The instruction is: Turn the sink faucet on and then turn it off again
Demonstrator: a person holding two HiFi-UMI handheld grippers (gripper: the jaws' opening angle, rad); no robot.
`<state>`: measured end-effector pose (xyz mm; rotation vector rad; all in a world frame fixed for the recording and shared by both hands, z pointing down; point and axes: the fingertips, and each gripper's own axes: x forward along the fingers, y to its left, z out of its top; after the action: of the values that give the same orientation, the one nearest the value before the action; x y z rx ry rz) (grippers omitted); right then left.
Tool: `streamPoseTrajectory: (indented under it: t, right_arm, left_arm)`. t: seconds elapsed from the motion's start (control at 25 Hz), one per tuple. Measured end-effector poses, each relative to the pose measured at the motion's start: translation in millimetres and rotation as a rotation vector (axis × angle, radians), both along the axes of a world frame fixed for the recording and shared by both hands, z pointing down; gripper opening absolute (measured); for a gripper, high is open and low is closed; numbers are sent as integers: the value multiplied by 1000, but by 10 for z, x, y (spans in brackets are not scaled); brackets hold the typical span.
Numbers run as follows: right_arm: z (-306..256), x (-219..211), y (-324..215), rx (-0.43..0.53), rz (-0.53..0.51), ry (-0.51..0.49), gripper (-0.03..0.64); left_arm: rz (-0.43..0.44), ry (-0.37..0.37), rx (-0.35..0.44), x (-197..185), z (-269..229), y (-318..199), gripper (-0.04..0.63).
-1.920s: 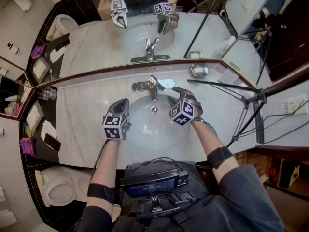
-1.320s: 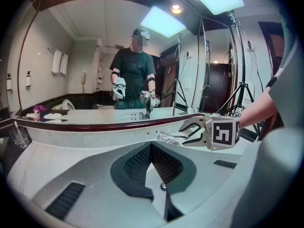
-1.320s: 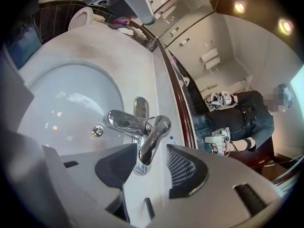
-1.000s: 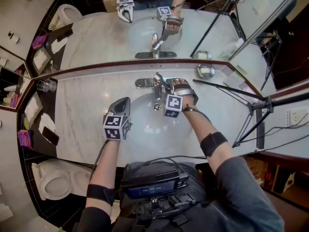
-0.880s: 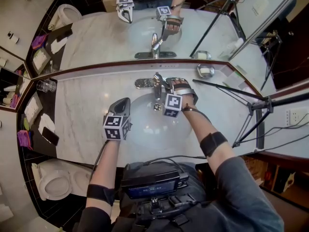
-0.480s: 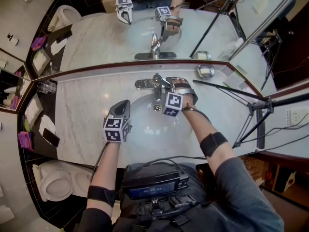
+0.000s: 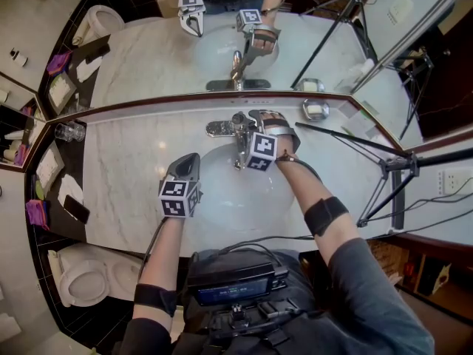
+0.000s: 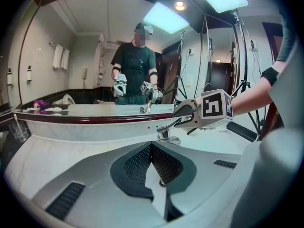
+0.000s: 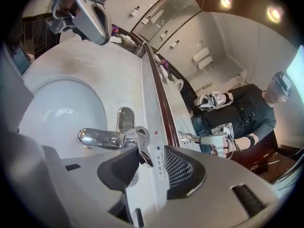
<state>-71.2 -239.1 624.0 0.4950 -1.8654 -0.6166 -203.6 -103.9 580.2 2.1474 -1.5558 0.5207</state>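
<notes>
Reaching across the sink basin (image 7: 214,202), the right gripper (image 9: 151,156) is at the faucet (image 9: 107,137), which stands at the back of the basin in the middle of the marble desk (image 7: 122,176), just below the mirror (image 7: 148,58). Its jaws stand apart with the lever handle (image 9: 144,148) between them. The lever seems to lie against one pad, and there is a clear gap to the other, so this reads as a straddle and not a clamp. In the left gripper view the lever slants upward, but I can make out no stream under the spout (image 9: 90,137), so I can't tell whether the water is on. My call is that we're in the turn-on step, and the turn-off is all to come. As for pose, the right forearm stretches over the bowl with the gripper slanting down onto the lever and its marker cube facing up. The left gripper (image 8: 151,146) hangs over the front-left edge of the basin with its jaws together and nothing in them, aimed at the faucet but well apart from it.
</notes>
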Motion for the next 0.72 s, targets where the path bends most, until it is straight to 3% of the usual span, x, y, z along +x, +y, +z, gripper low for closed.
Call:
streamPoseTrajectory:
  t: [0.72]
  right_arm:
    - [13,150,99,-45,40,8,196]
  left_arm:
    - [14,-10,13,43,-107,-56,0]
